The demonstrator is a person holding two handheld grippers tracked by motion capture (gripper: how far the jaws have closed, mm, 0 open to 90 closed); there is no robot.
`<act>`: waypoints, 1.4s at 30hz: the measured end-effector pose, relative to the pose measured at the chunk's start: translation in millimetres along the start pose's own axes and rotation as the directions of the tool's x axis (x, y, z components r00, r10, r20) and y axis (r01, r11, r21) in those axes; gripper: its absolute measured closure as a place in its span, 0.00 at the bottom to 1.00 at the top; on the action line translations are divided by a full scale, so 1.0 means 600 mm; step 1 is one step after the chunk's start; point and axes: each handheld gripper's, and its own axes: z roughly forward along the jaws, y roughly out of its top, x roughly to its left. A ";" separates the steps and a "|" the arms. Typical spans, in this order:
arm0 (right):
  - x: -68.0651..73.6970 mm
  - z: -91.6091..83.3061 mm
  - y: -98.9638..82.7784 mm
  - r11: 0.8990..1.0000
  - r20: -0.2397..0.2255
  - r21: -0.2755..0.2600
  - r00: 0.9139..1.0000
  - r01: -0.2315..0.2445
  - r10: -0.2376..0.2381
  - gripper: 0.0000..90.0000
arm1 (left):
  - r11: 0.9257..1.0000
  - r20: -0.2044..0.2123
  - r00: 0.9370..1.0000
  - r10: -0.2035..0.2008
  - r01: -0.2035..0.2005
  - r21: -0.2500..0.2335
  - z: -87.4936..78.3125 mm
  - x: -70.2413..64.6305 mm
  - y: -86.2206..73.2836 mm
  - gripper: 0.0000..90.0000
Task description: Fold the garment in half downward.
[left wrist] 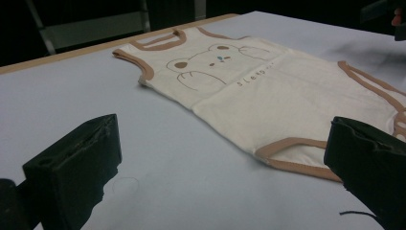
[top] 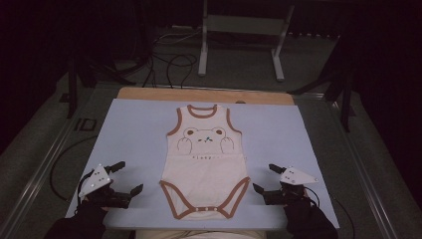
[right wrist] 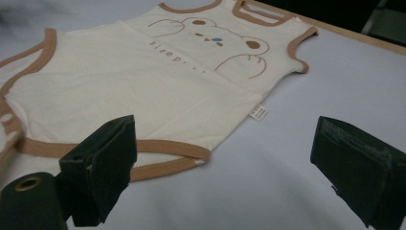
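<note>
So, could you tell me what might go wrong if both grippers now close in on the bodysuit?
1. The bodysuit lies flat on the blue mat, so the open left gripper may pinch one layer or the mat too.
2. The right gripper could catch the small side label rather than the hem.
3. Uneven pulls might wrinkle the bear print.

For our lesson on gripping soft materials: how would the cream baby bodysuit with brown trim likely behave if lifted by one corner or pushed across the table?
The cream baby bodysuit with brown trim lies flat and thin on the pale blue table cover, so it would probably droop limply when lifted. Pushed, it would likely bunch up rather than slide whole. It looks light, with nothing fragile apart from the small snaps.
</note>
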 end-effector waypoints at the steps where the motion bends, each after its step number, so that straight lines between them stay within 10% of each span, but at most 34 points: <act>1: 0.000 0.000 0.000 1.000 -0.006 -0.002 1.000 -0.008 0.008 0.10 | 1.000 0.001 1.000 0.002 -0.002 0.004 0.000 0.000 0.000 0.00; 42: 0.026 -0.019 0.057 0.999 -0.036 -0.026 0.998 0.041 -0.042 0.10 | 0.999 0.085 0.995 0.044 -0.046 0.020 -0.003 -0.019 0.048 0.00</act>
